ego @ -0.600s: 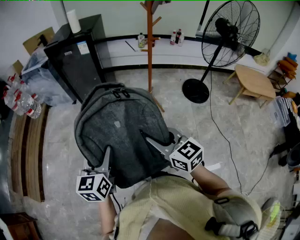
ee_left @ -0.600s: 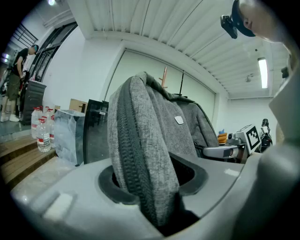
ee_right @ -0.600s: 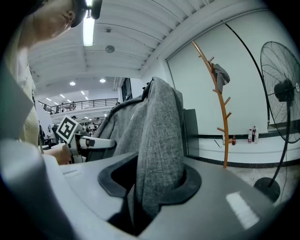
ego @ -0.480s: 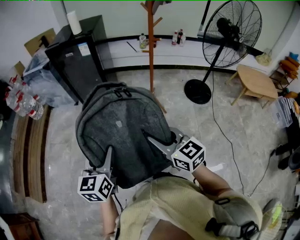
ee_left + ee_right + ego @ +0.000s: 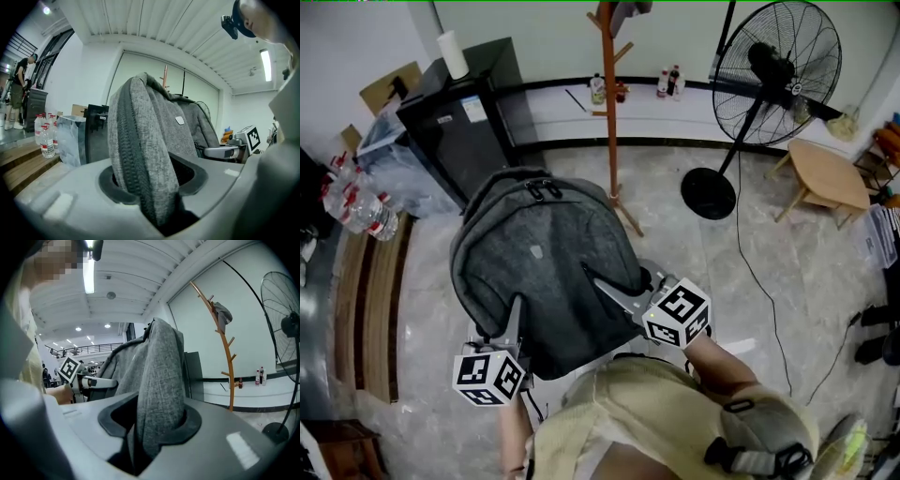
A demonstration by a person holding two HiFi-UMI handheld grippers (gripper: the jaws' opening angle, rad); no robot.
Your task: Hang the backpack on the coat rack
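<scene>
Tool in your left hand (image 5: pixel 149 180) is clamped on a thick fold of the grey backpack (image 5: pixel 546 267), with a dark zipper band running down between its jaws. The tool in your right hand (image 5: pixel 154 420) pinches another fold of the same grey fabric on the opposite side, and the cloth fills the gap between its jaws. From the head view, the two tools sit at the bag's lower corners. The left marker cube (image 5: pixel 488 375) is low on the left and the right marker cube (image 5: pixel 677 312) is slightly higher on the right. The backpack hangs between them in front of your body, lifted clear of the pale marble floor (image 5: pixel 694 281). Its front panel faces up and its zipper pulls lie at the far end. Beyond the bag stands the wooden coat rack (image 5: pixel 610 103), a slim orange-brown pole with short pegs and a grey garment (image 5: pixel 224 312) draped near its top. The backpack is not on the rack. To the rack's right is a black pedestal fan (image 5: pixel 773 70). To its left is a black cabinet (image 5: pixel 464 117) with a white roll on top. Plastic water bottles (image 5: pixel 356 202) cluster at the far left, and a few small bottles (image 5: pixel 670 82) stand on the ledge along the back wall.
</scene>
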